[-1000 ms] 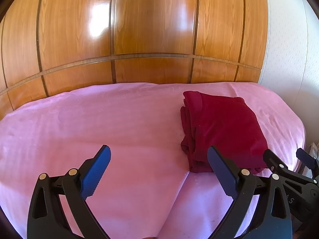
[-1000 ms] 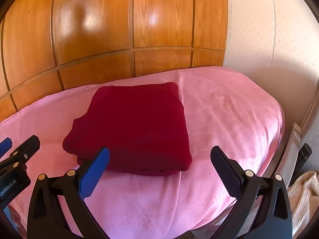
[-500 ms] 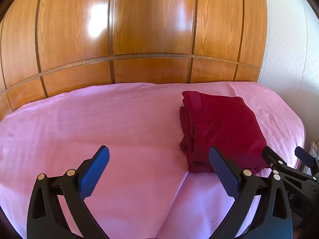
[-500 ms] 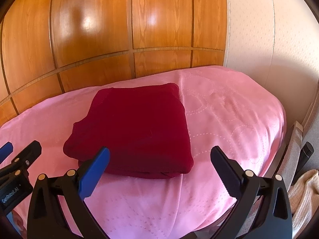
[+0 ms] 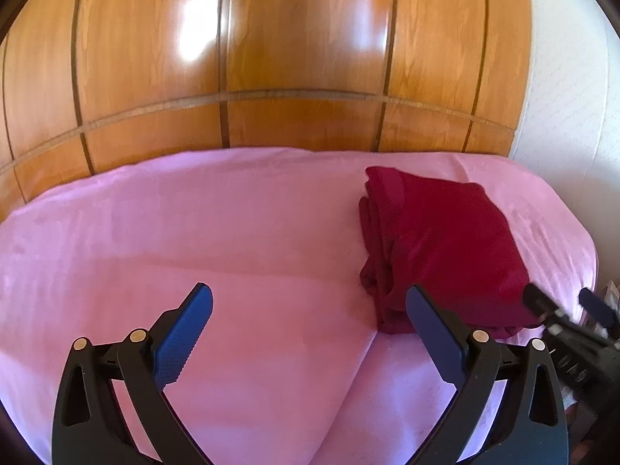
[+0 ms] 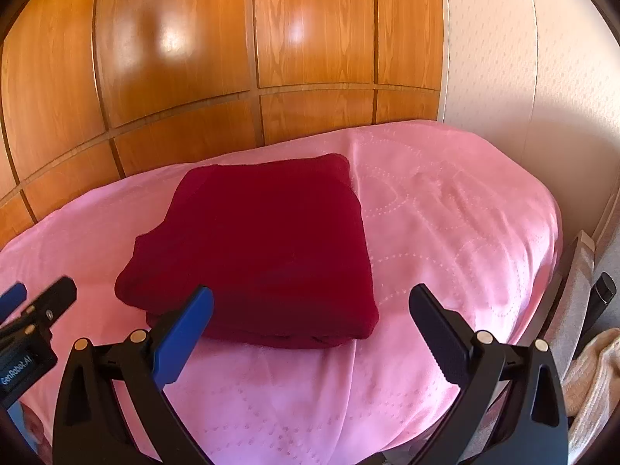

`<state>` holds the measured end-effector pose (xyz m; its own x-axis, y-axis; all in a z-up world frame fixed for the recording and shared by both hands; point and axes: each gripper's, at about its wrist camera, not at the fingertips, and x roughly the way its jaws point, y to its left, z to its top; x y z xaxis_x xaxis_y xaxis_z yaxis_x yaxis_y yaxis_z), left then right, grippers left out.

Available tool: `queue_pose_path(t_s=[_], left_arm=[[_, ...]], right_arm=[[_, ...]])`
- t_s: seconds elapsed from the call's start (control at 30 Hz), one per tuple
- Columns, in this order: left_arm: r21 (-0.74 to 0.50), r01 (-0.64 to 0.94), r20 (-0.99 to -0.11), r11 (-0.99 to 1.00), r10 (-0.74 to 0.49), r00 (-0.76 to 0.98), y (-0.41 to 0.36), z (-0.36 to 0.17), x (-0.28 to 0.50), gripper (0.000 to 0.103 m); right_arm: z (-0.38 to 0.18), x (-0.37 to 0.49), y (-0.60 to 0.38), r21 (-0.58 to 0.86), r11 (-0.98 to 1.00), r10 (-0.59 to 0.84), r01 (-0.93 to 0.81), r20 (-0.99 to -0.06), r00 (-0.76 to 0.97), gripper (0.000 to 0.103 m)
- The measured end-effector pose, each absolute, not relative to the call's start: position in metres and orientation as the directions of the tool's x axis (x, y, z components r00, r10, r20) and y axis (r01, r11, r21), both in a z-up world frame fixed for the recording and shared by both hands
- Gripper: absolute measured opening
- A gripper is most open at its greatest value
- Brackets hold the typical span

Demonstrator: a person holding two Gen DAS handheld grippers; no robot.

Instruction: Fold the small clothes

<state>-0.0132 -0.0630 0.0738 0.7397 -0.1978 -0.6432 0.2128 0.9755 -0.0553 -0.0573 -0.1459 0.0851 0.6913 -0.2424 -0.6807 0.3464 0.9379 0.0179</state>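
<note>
A dark red garment [image 5: 445,248] lies folded into a thick rectangle on the pink bed cover [image 5: 193,232]. In the right wrist view the garment [image 6: 263,248] sits just beyond my fingers. My left gripper [image 5: 310,310] is open and empty, held above the cover to the left of the garment. My right gripper [image 6: 310,310] is open and empty, just short of the garment's near edge. The right gripper's tips also show at the right edge of the left wrist view [image 5: 562,310], and the left gripper shows at the left edge of the right wrist view [image 6: 35,302].
A glossy wooden panelled headboard [image 5: 271,58] stands behind the bed. A white wall [image 6: 523,77] lies to the right. Past the bed's right edge are a cream knitted cloth [image 6: 593,379] and a dark object [image 6: 600,290].
Both grippers have drawn back slightly from the garment. The garment has not moved, and both grippers stay open.
</note>
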Motion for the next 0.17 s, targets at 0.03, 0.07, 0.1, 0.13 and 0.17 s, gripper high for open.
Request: queue_pose_path(t_s=[0.03, 0.07, 0.1, 0.13, 0.17], left_arm=[[-0.053, 0.213, -0.646, 0.976, -0.196, 0.738, -0.062, 0.072, -0.011, 0.099], [-0.048, 0.216, -0.65, 0.975, -0.195, 0.734, -0.062, 0.07, -0.01, 0.099], [-0.042, 0.218, -0.658, 0.975, -0.191, 0.729, -0.061, 0.066, -0.008, 0.099], [-0.034, 0.215, -0.67, 0.976, -0.182, 0.72, -0.06, 0.061, -0.006, 0.099], [-0.032, 0.213, -0.677, 0.976, -0.178, 0.714, -0.058, 0.058, -0.004, 0.099]], right_arm=[[0.087, -0.055, -0.153, 0.036, 0.935, -0.237, 0.352, -0.677, 0.697, 0.101], [0.088, -0.054, -0.16, 0.047, 0.93, -0.239, 0.365, -0.676, 0.697, 0.101], [0.089, -0.049, -0.174, 0.067, 0.92, -0.24, 0.386, -0.681, 0.692, 0.101], [0.088, -0.044, -0.186, 0.088, 0.909, -0.239, 0.407, -0.69, 0.683, 0.101], [0.085, -0.037, -0.204, 0.114, 0.891, -0.241, 0.439, -0.701, 0.671, 0.101]])
